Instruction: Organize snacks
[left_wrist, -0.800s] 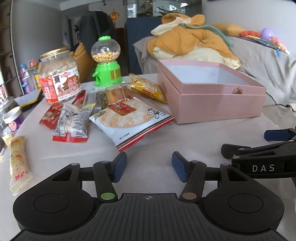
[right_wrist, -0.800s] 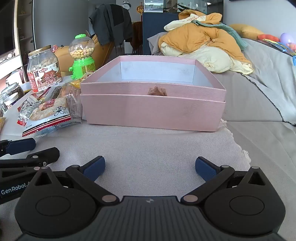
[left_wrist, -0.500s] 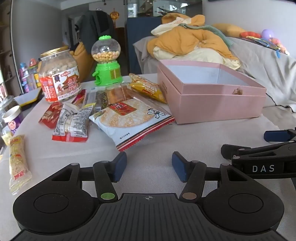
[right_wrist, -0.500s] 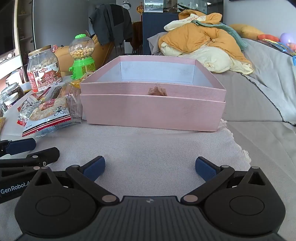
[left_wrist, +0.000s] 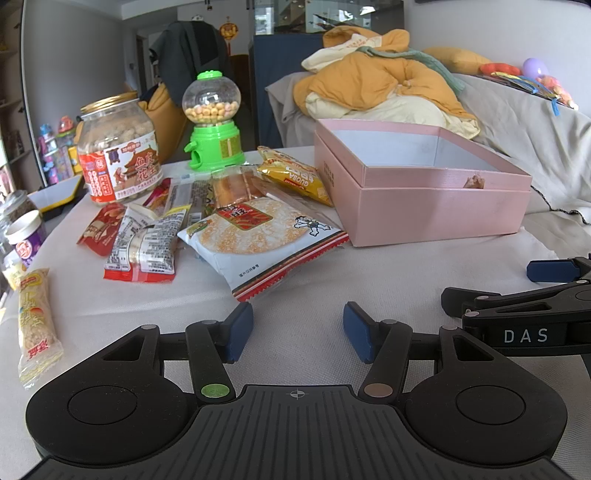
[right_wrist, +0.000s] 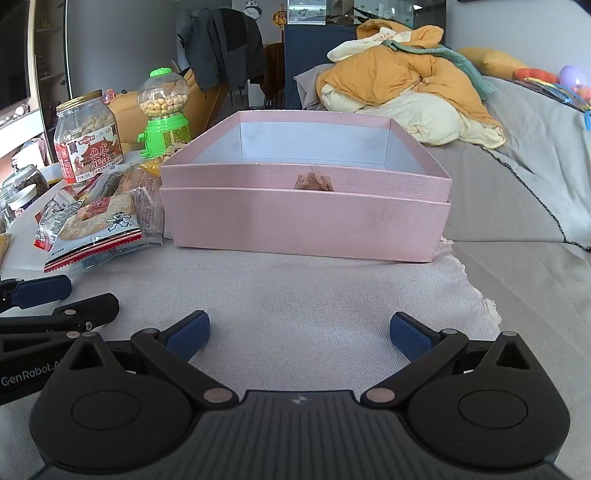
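On the pale woven cloth (left_wrist: 369, 280) that covers the table, the open pink cardboard box (right_wrist: 306, 225) is my landmark; it shows no snacks inside, only white inner walls, with a small brownish tuft on its near rim. Behind the box a heap of orange and cream bedding (right_wrist: 402, 96) lies on a grey-covered sofa.

Left of the box stands a clear plastic jar of coated peanuts with a gold lid and red label (left_wrist: 117, 147), and between jar and box a green-based toy candy dispenser with a clear globe (left_wrist: 213, 122).

The snacks lie loose on the cloth just left of the box, none of them in it. Biggest is a white rice-cracker bag with a red zigzag edge (left_wrist: 258, 243), its corner close to the box's near left corner. A yellow packet (left_wrist: 295, 177) leans against the box's left wall. Further left of the box lie a red-and-silver wrapped packet (left_wrist: 142, 251) and, well apart at the cloth's edge, a long clear-wrapped pale bar (left_wrist: 37, 325). A small white cup with a purple label (left_wrist: 26, 236) stands far left of the box.

My left gripper (left_wrist: 298, 334) hovers over bare cloth in front of the box, blue pads moderately spread with nothing between them, just short of the cracker bag's edge. My right gripper (right_wrist: 299, 332) faces the box's front wall, pads spread wide and empty.
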